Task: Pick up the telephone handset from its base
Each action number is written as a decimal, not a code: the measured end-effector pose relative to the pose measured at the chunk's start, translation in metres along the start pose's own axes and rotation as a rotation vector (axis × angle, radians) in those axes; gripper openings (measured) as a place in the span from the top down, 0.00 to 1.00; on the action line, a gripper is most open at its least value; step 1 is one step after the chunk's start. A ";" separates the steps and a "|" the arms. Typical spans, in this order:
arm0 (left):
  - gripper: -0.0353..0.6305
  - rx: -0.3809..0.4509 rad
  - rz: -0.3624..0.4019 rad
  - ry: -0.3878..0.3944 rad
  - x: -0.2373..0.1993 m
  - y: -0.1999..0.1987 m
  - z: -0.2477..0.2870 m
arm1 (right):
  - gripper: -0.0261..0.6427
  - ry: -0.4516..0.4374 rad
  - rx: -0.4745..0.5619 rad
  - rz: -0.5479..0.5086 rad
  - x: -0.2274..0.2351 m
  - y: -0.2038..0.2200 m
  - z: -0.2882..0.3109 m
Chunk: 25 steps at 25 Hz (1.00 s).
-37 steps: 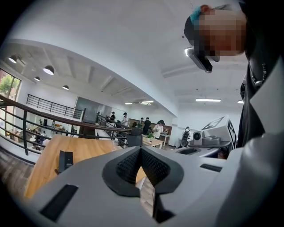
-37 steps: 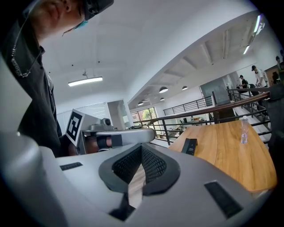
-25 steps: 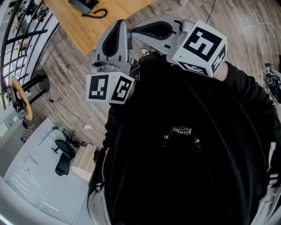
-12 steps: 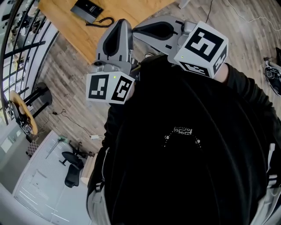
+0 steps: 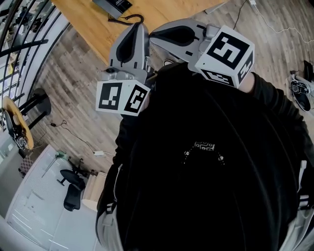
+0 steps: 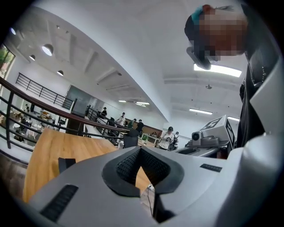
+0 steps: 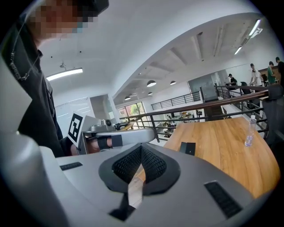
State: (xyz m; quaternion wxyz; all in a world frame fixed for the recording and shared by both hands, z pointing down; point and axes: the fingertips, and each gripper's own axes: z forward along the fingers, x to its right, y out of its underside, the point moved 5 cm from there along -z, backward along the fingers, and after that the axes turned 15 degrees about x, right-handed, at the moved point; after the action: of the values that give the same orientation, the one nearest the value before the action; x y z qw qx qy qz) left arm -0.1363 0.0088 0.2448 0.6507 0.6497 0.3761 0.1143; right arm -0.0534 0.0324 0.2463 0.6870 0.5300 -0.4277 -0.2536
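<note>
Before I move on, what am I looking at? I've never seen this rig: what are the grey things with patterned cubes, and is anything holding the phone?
There is no robot: a person carries a hand-held gripper in each hand. The head view looks down from the person's head at the left gripper and right gripper, each with a marker cube that belongs to it. The other two views ride on the grippers and look along their jaws. Both pairs of jaws are shut, with nothing between them. Ahead is a wooden table with the telephone on it, not held by either gripper.
</note>
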 end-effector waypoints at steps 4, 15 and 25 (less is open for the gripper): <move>0.94 0.007 -0.002 -0.045 -0.030 -0.010 -0.019 | 0.94 -0.037 -0.028 0.021 -0.009 0.004 0.035; 0.94 0.055 -0.011 -0.176 -0.079 -0.027 -0.085 | 0.94 -0.197 -0.108 0.038 -0.048 0.020 0.103; 0.94 0.077 -0.024 -0.240 -0.106 -0.030 -0.114 | 0.94 -0.282 -0.159 0.024 -0.063 0.031 0.137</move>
State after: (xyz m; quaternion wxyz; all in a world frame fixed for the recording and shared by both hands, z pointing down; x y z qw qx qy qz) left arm -0.2927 0.0242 0.2675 0.6669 0.6786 0.3074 0.0132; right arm -0.2063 0.0226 0.2658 0.6629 0.4279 -0.5049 -0.3502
